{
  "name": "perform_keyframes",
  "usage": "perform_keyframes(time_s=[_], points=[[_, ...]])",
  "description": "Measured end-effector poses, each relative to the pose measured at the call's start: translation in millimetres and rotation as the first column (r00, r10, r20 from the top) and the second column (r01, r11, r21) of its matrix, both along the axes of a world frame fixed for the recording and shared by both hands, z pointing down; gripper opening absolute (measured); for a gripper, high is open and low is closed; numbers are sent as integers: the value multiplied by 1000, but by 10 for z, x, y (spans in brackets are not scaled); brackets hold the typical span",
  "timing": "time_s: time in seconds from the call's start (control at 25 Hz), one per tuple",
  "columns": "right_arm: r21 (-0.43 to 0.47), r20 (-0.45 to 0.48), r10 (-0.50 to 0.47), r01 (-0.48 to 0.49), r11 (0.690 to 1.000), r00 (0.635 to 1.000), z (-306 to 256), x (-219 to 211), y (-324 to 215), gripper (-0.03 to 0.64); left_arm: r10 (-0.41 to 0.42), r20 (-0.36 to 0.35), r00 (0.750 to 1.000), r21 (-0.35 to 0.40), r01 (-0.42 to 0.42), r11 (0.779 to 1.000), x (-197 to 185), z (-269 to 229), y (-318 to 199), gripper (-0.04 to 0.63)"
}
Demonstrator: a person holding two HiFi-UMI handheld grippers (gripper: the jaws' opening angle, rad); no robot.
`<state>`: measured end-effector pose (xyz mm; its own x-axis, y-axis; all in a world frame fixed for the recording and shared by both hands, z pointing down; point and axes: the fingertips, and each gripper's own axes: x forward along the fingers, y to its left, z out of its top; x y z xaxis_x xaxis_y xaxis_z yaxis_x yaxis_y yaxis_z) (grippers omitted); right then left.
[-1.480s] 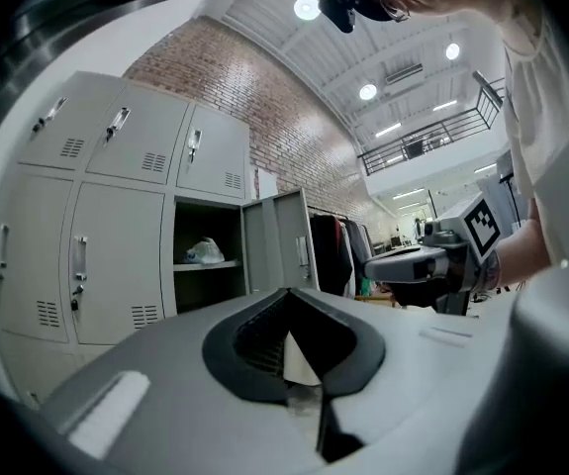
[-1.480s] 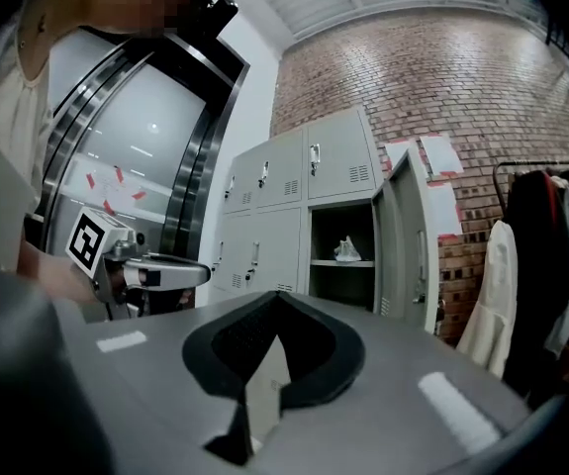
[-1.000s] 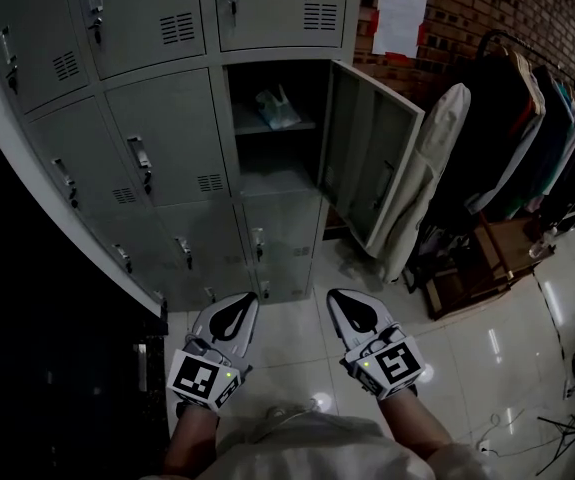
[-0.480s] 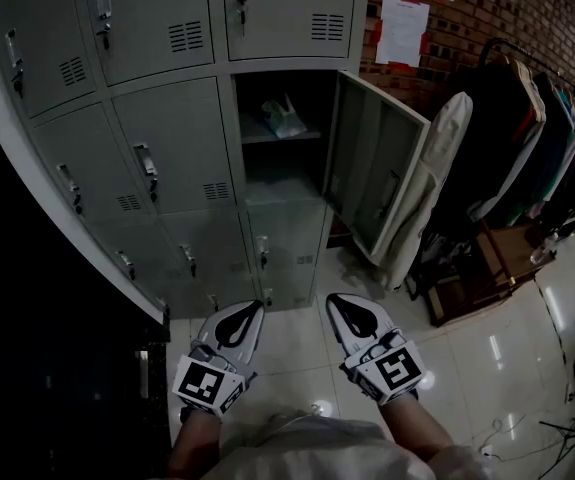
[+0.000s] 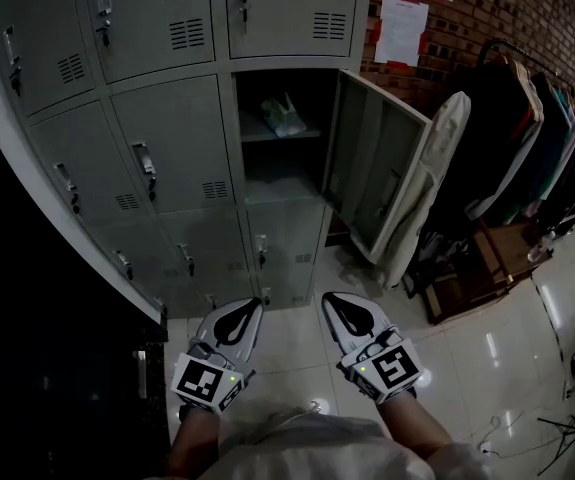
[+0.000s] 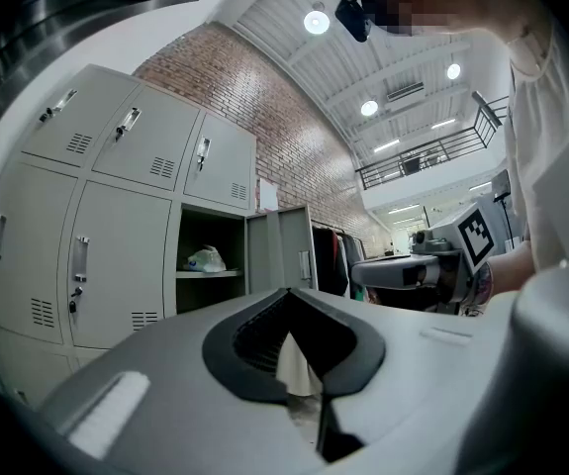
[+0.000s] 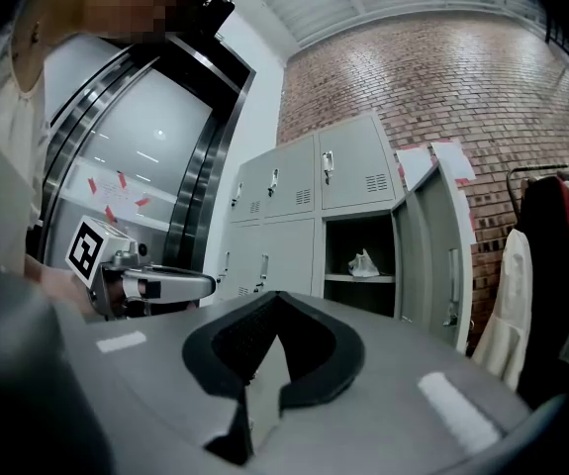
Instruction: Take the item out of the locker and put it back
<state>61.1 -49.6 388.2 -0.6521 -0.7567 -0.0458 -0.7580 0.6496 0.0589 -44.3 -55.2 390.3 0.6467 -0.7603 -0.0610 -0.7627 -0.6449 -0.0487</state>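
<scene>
Left claw (image 5: pixel 237 316): jaws together, nothing between them, touching nothing. Right claw (image 5: pixel 351 308): jaws likewise closed, and empty. Both are held low, side by side above the pale tiled floor (image 5: pixel 289 350), tips pointing toward the grey locker bank (image 5: pixel 167 148).

Item (image 5: pixel 285 116): a pale, crumpled, bag-like thing. It lies on the shelf (image 5: pixel 265 136) inside the one open compartment, in the right-hand column of the bank. The compartment door (image 5: pixel 377 173) is swung out to the right.

The item is well apart from both claws, ahead of and above them.
</scene>
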Motion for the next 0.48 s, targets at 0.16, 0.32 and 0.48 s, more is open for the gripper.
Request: perform_keyframes(time_s=[0.16,0.32,0.48], points=[[3,3,3,-3,1000,1000,-3,-12,-14,0,5,-1,1000,0,-5,1000,1,12,-12,5],[0,6,5,-5,1000,1000,6,-27,-16,0,4,0,1000,-2,-4,1000,-16,19,-22,5],[28,-2,15,-15,1000,1000,-33,-47,-12,0,3,1,1000,-3,-3,1000,-42,17,-37,5]])
